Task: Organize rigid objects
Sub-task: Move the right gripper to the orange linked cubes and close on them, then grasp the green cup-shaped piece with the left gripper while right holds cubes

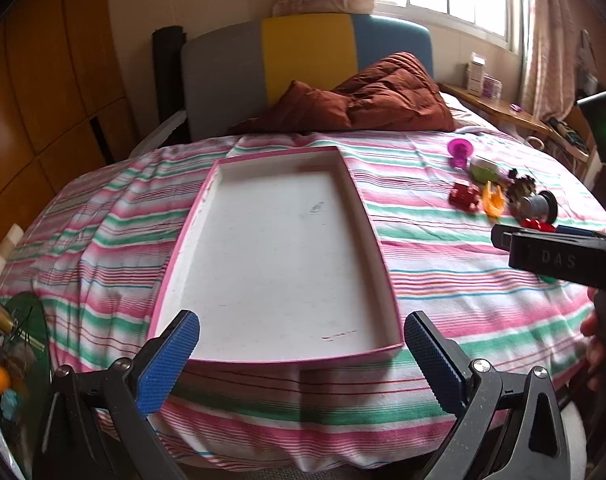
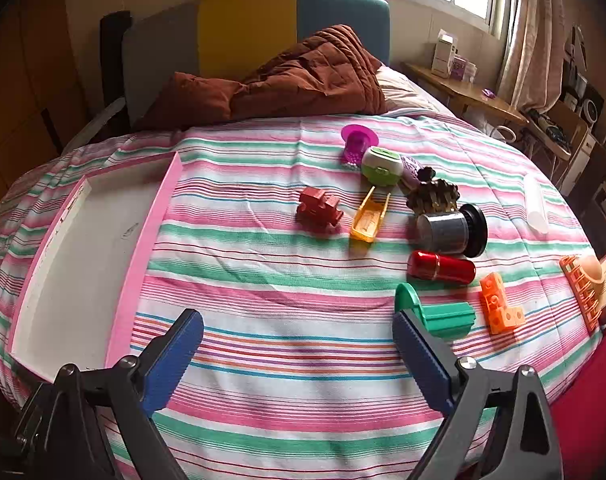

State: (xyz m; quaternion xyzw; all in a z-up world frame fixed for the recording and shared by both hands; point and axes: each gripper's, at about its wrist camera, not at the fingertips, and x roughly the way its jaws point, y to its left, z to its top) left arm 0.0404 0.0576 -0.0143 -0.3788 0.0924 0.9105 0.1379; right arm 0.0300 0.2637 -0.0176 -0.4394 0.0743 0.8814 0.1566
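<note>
A bed [image 2: 287, 280] under a striped pink, green and white cover fills a sunlit bedroom. Above its near edge the left tool [image 1: 301, 344] hangs with jaws spread wide and empty, over the near rim of a shallow pink-edged white tray [image 1: 175, 264]. The right tool [image 2: 297, 340] is likewise wide open, holding nothing. Just beyond its right finger lies a green plastic piece [image 2: 443, 316]; farther out are a red cylinder [image 2: 441, 267], an orange block [image 2: 499, 308], a yellow scoop [image 2: 369, 216] and a red toy vehicle [image 2: 319, 208].
</note>
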